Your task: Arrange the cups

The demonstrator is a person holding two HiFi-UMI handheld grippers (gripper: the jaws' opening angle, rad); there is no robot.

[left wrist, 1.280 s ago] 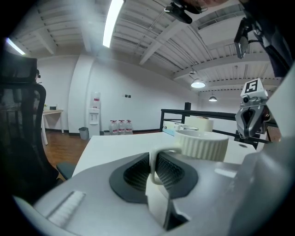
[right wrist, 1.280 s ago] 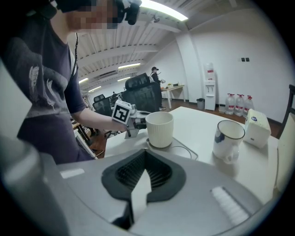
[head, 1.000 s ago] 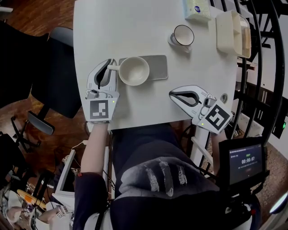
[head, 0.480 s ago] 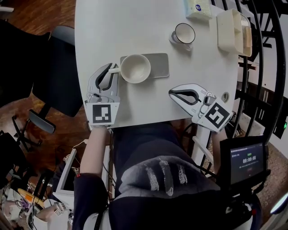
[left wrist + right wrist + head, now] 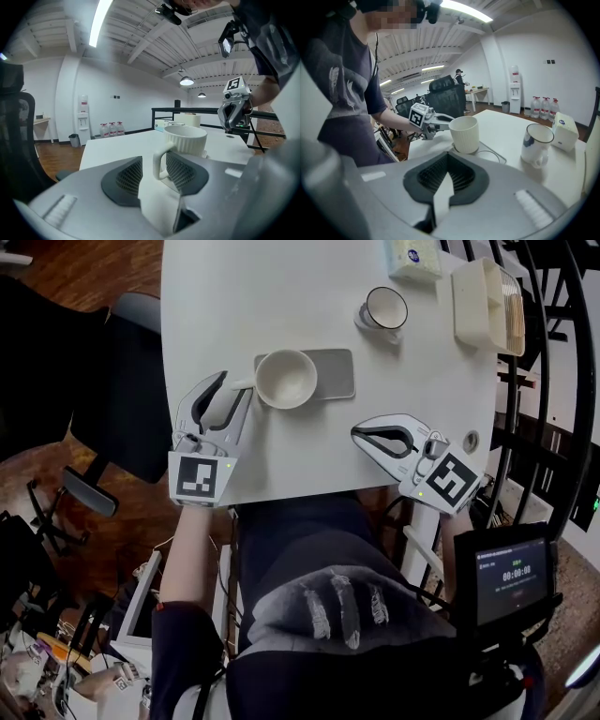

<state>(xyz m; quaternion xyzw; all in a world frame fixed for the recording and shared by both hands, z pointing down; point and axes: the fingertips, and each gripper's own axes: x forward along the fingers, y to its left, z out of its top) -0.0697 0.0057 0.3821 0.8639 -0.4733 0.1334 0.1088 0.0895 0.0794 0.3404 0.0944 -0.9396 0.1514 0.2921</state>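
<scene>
Near edge, right: right gripper [image 5: 361,435] clenched shut, nothing in it, over white table [image 5: 262,296]. Near left: left gripper [image 5: 225,392] released, jaws opening, cup handle loose between them. Cream ribbed ceramic cup [image 5: 286,379] sits on left end of flat grey rectangular mat [image 5: 336,374]. Its base is hidden behind a jaw in left gripper view. Farther right: white mug with dark rim [image 5: 385,308]. Far edge: pale tissue box [image 5: 412,257], cut off by frame.
</scene>
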